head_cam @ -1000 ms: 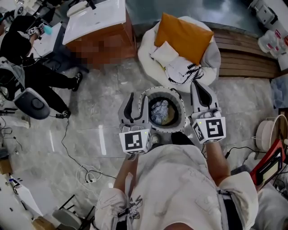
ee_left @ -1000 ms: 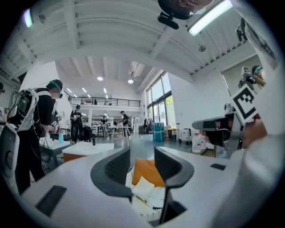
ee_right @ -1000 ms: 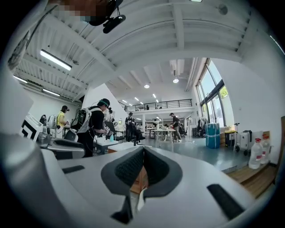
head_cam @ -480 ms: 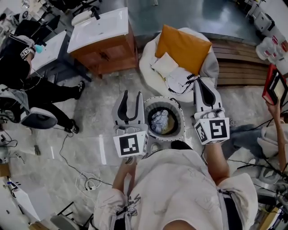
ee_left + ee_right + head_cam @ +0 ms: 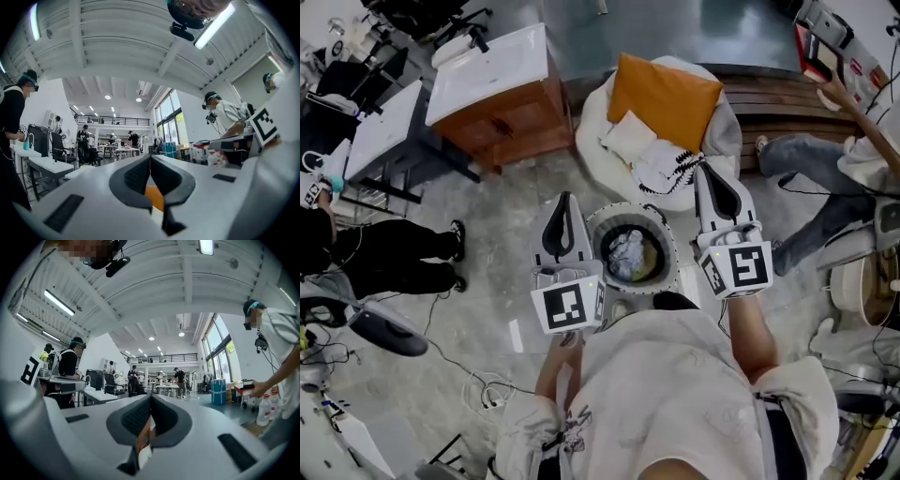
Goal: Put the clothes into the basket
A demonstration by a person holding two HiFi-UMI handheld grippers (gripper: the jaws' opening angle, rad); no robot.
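Open a moment ago, the left gripper (image 5: 564, 201) has just closed on nothing, the right gripper (image 5: 706, 172) is clenched empty too, both flanking the basket (image 5: 593, 246) holding one garment (image 5: 625, 253), while more clothes (image 5: 666, 164) wait on the far chair (image 5: 594, 124).

The round basket (image 5: 630, 209) stands upright on the floor, its rim trimmed black and white. A crumpled pale bluish garment (image 5: 626, 253) lies inside. Beyond it, a cream piece (image 5: 628, 139) and a white zigzag-edged piece (image 5: 667, 165) lie on a beanbag (image 5: 591, 141).
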